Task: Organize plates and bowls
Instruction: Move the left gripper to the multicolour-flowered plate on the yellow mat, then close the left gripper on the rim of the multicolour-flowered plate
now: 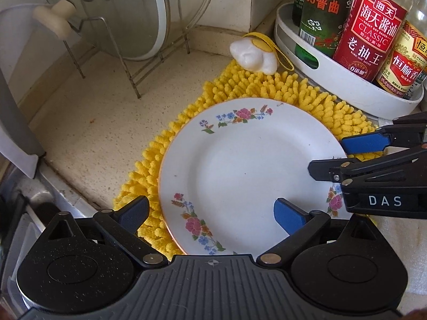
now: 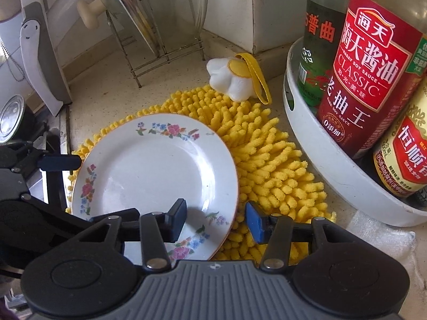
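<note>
Speckled beige countertop (image 1: 88, 122) fills this kitchen corner, with a wire rack (image 1: 125, 61) at the back holding glass pot lids (image 1: 128, 13). On the counter lies a shaggy yellow chenille mat (image 1: 267, 88), and a white plate with floral rim (image 1: 240, 170) rests flat on it, covering much of the mat's near side. Just beyond the mat sits a white and yellow egg-shaped sponge (image 1: 253, 56) with a yellow loop. To the right stands a white round tray (image 1: 344, 85) carrying a dark soy sauce bottle (image 1: 373, 26), a green-labelled bottle (image 1: 323, 13) and a vinegar bottle (image 1: 405, 61).

Left gripper (image 1: 213, 213) hangs over the plate's near-left rim with its blue-padded fingers spread wide, one outside the rim over the mat, the other above the plate; neither pad presses on it. Right gripper (image 2: 216, 218) straddles the plate's right rim, one finger over the plate's face and one over the mat outside it. Its jaws stand partly apart, with gaps visible between the pads and the rim, so nothing is clamped.
</note>
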Tool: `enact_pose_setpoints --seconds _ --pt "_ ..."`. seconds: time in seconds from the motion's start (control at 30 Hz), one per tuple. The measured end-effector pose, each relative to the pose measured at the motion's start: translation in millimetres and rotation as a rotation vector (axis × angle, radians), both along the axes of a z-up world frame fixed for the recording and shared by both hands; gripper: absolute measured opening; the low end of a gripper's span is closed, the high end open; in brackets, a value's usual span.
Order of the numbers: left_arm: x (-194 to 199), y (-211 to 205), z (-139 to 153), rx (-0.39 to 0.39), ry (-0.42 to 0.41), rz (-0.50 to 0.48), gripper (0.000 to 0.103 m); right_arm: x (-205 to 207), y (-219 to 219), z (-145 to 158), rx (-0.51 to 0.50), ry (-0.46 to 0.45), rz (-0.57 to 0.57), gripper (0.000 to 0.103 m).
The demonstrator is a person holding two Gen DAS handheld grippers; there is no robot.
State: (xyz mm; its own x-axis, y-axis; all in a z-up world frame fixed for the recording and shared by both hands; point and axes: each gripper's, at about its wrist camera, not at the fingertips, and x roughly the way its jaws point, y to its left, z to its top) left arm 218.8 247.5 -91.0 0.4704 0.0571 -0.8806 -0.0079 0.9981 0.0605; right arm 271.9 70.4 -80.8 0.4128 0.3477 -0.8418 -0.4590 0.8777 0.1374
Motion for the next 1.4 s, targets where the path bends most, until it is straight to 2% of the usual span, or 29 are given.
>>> enact_pose_setpoints --seconds 0.67,0.83,1.2,1.4 --pt "3 0 -2 -0.032 -0.002 0.002 0.102 -5 -17 3 -0.001 0.01 -0.044 0.052" --pt "3 1 -2 -0.032 -0.002 0.001 0.102 -1 -14 -3 0.039 0.053 -0.043 0.052" --pt "3 1 -2 -0.052 -0.006 -0.001 0.102 -4 -19 -4 0.073 0.05 -0.029 0.05" --pt "-2 9 -3 -0.105 -0.037 -0.008 0.094 -10 -10 -3 0.089 0.038 0.007 0.045"
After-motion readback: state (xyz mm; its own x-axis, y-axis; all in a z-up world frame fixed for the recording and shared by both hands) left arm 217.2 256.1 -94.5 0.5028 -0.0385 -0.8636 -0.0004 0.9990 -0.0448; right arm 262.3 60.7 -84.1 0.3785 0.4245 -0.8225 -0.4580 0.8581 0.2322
